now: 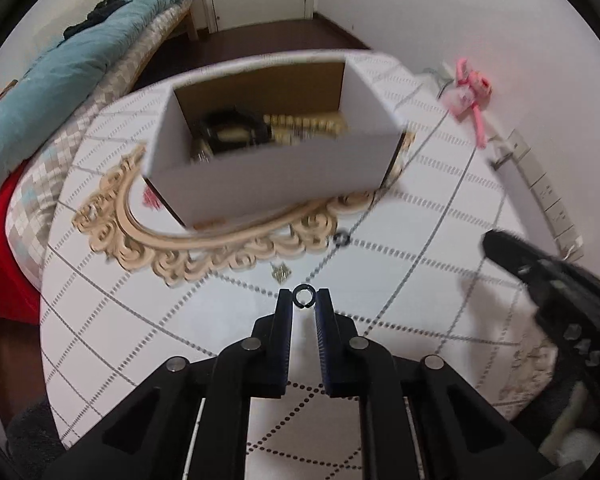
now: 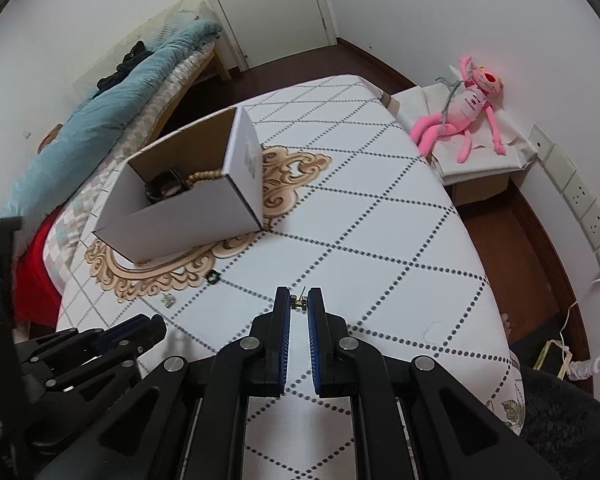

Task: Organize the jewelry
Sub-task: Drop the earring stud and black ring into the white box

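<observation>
A white cardboard box (image 1: pixel 268 184) stands on the table and holds a black bracelet (image 1: pixel 232 128) and a bead string (image 1: pixel 308 122); it also shows in the right wrist view (image 2: pixel 188 212). My left gripper (image 1: pixel 303 297) is shut on a small black ring (image 1: pixel 303 296) above the tablecloth. My right gripper (image 2: pixel 299 302) is shut on a small gold earring (image 2: pixel 299 302). Another black ring (image 1: pixel 341 238) and a small silver piece (image 1: pixel 281 273) lie loose on the cloth in front of the box; both show in the right wrist view, the ring (image 2: pixel 212 277) and the piece (image 2: pixel 167 299).
The table (image 2: pixel 380 240) has a white cloth with dotted diamond lines and a beige ornament. A bed with a teal blanket (image 2: pixel 112 100) lies to the left. A pink plush toy (image 2: pixel 464 108) sits on a low box to the right. Wall sockets (image 2: pixel 580 200) are at far right.
</observation>
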Demonstrator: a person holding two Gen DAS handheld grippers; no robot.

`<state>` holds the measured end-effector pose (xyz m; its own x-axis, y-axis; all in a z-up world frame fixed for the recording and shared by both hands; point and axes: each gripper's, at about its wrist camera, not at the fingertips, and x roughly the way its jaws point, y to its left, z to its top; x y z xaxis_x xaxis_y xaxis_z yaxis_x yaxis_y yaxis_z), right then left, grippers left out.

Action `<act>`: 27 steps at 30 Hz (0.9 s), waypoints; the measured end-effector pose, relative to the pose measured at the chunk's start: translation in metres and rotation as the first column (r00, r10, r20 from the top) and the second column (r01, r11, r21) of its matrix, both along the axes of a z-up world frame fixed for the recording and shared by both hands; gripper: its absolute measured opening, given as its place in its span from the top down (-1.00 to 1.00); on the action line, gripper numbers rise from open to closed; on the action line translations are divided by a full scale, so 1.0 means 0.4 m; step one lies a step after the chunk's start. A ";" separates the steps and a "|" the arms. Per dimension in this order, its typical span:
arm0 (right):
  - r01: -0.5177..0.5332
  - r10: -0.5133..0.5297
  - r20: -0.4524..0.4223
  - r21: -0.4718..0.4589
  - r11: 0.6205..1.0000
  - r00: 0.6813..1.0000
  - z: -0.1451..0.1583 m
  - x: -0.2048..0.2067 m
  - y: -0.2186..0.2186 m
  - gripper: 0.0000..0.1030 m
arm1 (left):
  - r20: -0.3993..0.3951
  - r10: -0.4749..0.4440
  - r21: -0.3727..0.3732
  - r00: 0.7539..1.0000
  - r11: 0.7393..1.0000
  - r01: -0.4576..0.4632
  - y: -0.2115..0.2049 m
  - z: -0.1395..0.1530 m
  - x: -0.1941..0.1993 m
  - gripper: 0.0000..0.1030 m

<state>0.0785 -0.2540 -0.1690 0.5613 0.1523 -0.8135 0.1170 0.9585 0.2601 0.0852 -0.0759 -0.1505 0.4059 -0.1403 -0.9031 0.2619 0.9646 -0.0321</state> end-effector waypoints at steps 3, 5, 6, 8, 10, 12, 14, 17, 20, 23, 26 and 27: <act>-0.032 0.032 0.020 0.017 0.999 0.999 0.039 0.025 0.015 0.82 | 0.026 0.014 -0.049 1.000 0.999 -0.013 0.020 0.070 0.026 0.83; -0.059 0.058 0.038 0.023 0.998 0.998 0.074 0.060 0.029 0.82 | 0.020 0.046 -0.094 0.999 0.995 -0.044 0.042 0.105 0.062 0.83; -0.070 0.068 0.047 0.029 0.997 0.997 0.091 0.081 0.035 0.82 | 0.016 0.062 -0.117 0.998 0.991 -0.060 0.055 0.126 0.090 0.83; -0.100 0.098 0.056 0.041 0.994 0.994 0.126 0.137 0.056 0.82 | 0.021 0.076 -0.118 0.997 0.990 -0.073 0.070 0.149 0.136 0.83; -0.134 0.132 0.055 0.029 0.991 0.990 0.151 0.206 0.079 0.83 | 0.026 0.085 -0.105 0.996 0.991 -0.082 0.079 0.164 0.186 0.83; -0.160 0.159 0.038 0.021 0.987 0.987 0.161 0.270 0.097 0.82 | 0.021 0.094 -0.087 0.995 0.992 -0.092 0.088 0.168 0.238 0.83; -0.174 0.174 0.007 0.026 0.984 0.985 0.159 0.334 0.109 0.82 | 0.001 0.106 -0.081 0.994 0.991 -0.105 0.101 0.165 0.278 0.83; -0.206 0.207 -0.060 0.026 0.978 0.976 0.139 0.428 0.128 0.82 | -0.033 0.125 -0.065 0.992 0.990 -0.126 0.115 0.155 0.347 0.82; -0.221 0.222 -0.132 0.024 0.975 0.966 0.106 0.490 0.144 0.82 | -0.066 0.139 -0.035 0.988 0.989 -0.142 0.120 0.142 0.391 0.81; -0.224 0.222 -0.184 0.006 0.974 0.958 0.082 0.520 0.147 0.78 | -0.085 0.147 -0.019 0.985 0.989 -0.149 0.123 0.136 0.411 0.73; -0.211 0.208 -0.196 0.003 0.977 0.958 0.075 0.526 0.135 0.41 | -0.097 0.171 -0.001 0.980 0.985 -0.172 0.134 0.129 0.425 0.54; -0.209 0.206 -0.197 0.005 0.978 0.959 0.073 0.524 0.131 0.22 | -0.094 0.174 0.007 0.980 0.985 -0.175 0.136 0.130 0.428 0.38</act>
